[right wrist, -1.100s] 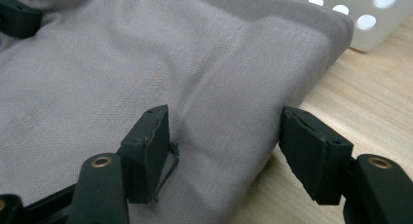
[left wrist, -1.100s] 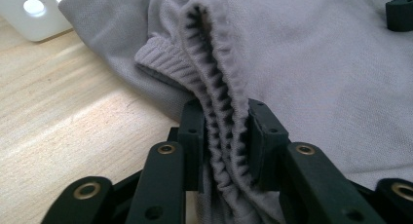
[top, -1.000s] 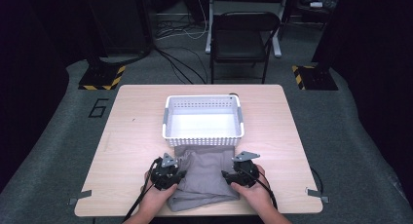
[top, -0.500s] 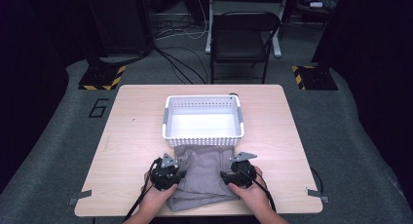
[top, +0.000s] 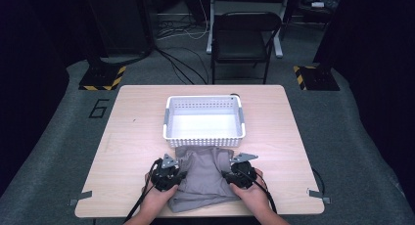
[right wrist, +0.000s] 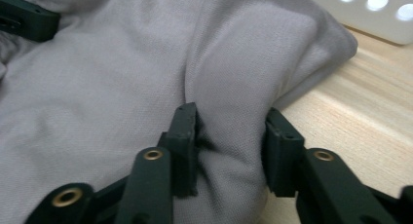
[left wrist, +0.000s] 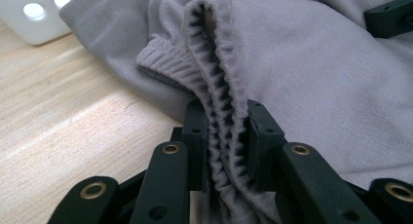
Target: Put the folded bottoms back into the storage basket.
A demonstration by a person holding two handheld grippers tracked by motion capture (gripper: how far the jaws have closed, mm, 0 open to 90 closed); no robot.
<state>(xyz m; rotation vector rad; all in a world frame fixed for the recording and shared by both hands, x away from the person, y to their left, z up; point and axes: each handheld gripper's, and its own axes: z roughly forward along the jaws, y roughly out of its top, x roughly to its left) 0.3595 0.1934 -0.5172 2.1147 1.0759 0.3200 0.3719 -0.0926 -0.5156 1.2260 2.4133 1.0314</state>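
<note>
Because the grey garment (top: 203, 178) is soft and limp, the left gripper (top: 172, 175) clamps its ribbed hem at nine o'clock while the right gripper (top: 234, 172), jaws just closing, pinches a fold at three o'clock.

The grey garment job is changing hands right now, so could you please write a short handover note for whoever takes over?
Left gripper: shut on the grey garment, gathered hem between its pads.
Right gripper: jaws have just been closing; a fold of the cloth's other side is pinched between them.
The garment lies on the table, its far edge against the white basket, which stands empty.
Done: both sides gripped.
Left: probably lift or fold it, then into the basket.
</note>
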